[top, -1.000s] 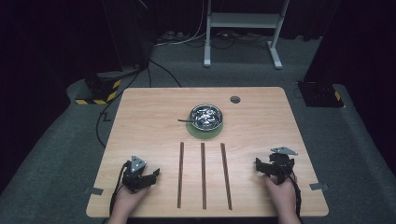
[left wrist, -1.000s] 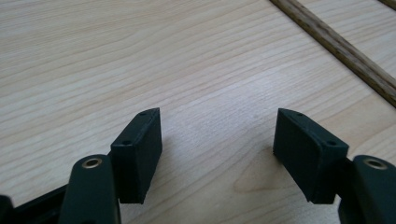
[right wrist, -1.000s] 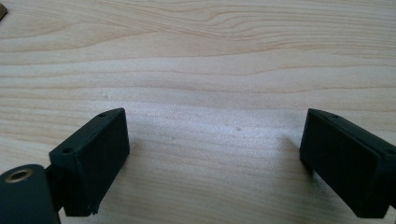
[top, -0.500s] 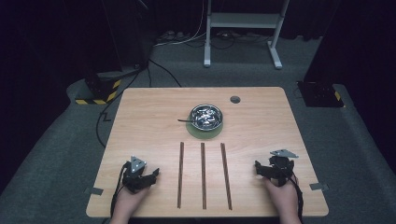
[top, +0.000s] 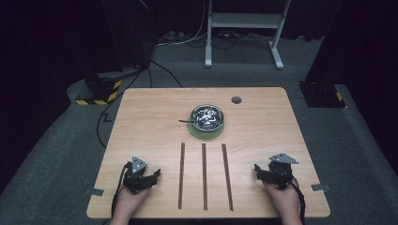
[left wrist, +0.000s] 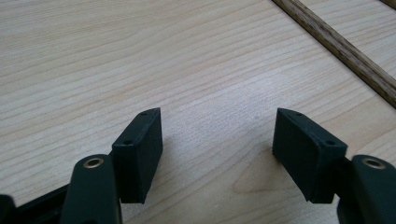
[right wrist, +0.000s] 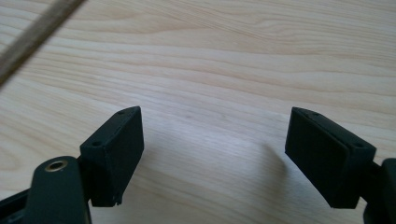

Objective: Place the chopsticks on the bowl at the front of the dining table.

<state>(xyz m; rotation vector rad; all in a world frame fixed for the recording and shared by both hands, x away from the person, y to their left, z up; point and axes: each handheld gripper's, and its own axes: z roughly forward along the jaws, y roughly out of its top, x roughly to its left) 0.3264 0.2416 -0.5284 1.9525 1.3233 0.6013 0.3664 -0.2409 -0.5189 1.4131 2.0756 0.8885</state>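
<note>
Your left gripper [top: 152,177] and right gripper [top: 261,170] are black, each topped by a grey three-cornered plate, with blocky screw-holed jaws, brass-ringed pivots and trailing black cables

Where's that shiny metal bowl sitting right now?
In the high view, the metal bowl sits on a green mat near the table's middle, just beyond the far ends of the three wooden strips.

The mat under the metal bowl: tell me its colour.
Green. The round mat peeks out beneath the bowl; the high view shows it best.
</note>
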